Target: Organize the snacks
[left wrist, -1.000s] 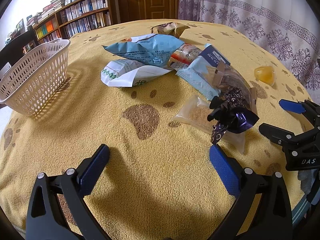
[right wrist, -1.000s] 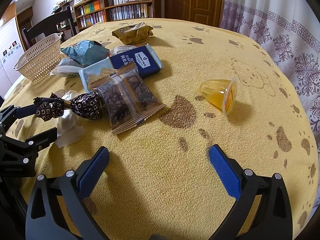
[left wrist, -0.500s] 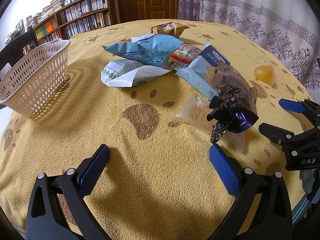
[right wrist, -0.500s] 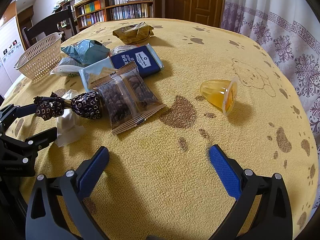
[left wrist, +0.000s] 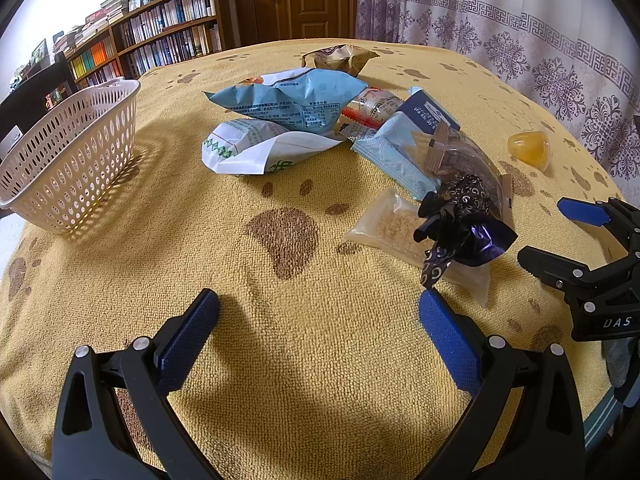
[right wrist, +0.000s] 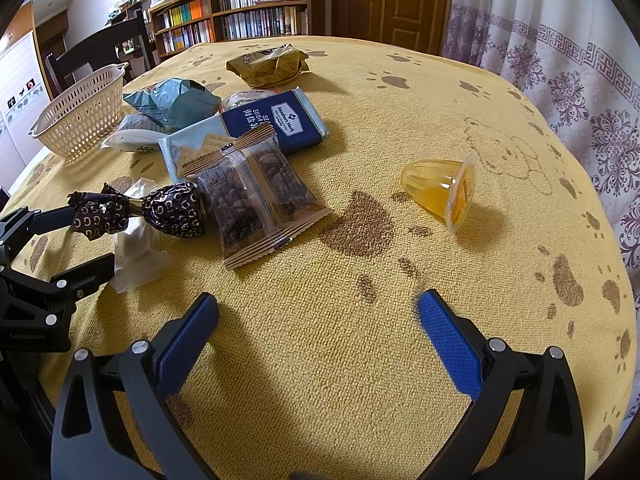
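We hold both grippers low over the worktop (left wrist: 120, 264), probably so that the snacks lie in reach. The left gripper (left wrist: 318, 314) and the right gripper (right wrist: 318, 314) each have their fingers wide apart and hold nothing. The snacks lie in a loose heap at the middle; the jelly cup (right wrist: 442, 188) lies apart at the right. The basket (left wrist: 68, 164), far left, seems to wait for them.

Yellow paw-print cloth (right wrist: 400, 360), white basket (left wrist: 72, 160), orange, perhaps amber, jelly cup (right wrist: 440, 188).
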`<state>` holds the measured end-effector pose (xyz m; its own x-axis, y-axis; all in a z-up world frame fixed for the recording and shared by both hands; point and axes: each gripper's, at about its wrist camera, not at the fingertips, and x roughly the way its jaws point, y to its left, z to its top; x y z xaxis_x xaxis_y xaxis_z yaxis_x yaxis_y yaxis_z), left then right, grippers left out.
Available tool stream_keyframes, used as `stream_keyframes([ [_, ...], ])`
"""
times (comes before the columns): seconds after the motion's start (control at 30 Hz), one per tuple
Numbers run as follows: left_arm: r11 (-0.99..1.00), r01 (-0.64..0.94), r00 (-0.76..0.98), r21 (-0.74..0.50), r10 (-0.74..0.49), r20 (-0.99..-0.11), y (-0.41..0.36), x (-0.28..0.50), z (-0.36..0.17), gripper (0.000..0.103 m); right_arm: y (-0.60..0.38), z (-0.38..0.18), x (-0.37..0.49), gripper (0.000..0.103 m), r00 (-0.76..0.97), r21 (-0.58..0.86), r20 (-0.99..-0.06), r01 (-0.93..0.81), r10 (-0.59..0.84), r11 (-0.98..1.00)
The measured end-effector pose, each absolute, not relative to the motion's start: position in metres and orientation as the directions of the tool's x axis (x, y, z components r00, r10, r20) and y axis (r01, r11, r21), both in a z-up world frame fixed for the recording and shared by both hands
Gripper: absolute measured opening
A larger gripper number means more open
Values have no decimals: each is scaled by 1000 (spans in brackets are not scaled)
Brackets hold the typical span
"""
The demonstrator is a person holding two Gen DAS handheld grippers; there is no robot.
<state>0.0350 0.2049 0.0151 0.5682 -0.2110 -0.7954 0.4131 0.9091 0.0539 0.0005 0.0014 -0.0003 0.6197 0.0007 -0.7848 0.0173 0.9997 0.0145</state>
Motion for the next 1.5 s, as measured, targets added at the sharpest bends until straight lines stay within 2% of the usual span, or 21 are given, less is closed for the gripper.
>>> stream_keyframes([
  [0.27, 908, 416, 569, 44, -222, -792, 206, 34, 17, 101, 0, 1, 1, 98, 626, 43, -779, 10, 28, 999],
  [0.37, 888, 459, 560, -11, -299, -772, 212, 30, 24, 101, -8, 4, 0, 98, 633, 102, -770, 5, 76, 995],
  [0.47, 883, 470, 571, -13, -315, -758, 214, 26, 31, 101, -15, 9, -1, 98, 638, 143, -763, 10, 104, 990],
  [0.7, 876, 482, 608, -21, -351, -712, 217, 21, 55, 101, -25, 35, -11, 98, 707, 153, -701, 16, 97, 988],
  [0.9, 915, 403, 686, 14, -292, -667, 237, 31, 72, 101, -43, 49, -14, 98, 739, 131, -673, 74, 34, 989],
  [1.1, 951, 310, 707, 0, -230, -669, 267, 57, 83, 101, -87, 43, -8, 98, 732, 184, -680, 213, -32, 960],
  [1.27, 960, 278, 727, 17, -199, -657, 275, 69, 90, 101, -91, 37, 19, 98, 719, 169, -693, 227, -48, 959],
  [1.37, 962, 271, 734, 22, -192, -651, 277, 71, 92, 101, -90, 28, 43, 93, 700, 154, -714, 207, -36, 966],
  [1.5, 964, 264, 724, 16, -187, -664, 281, 79, 88, 101, -87, 13, 65, 79, 669, 131, -743, 185, -27, 974],
])
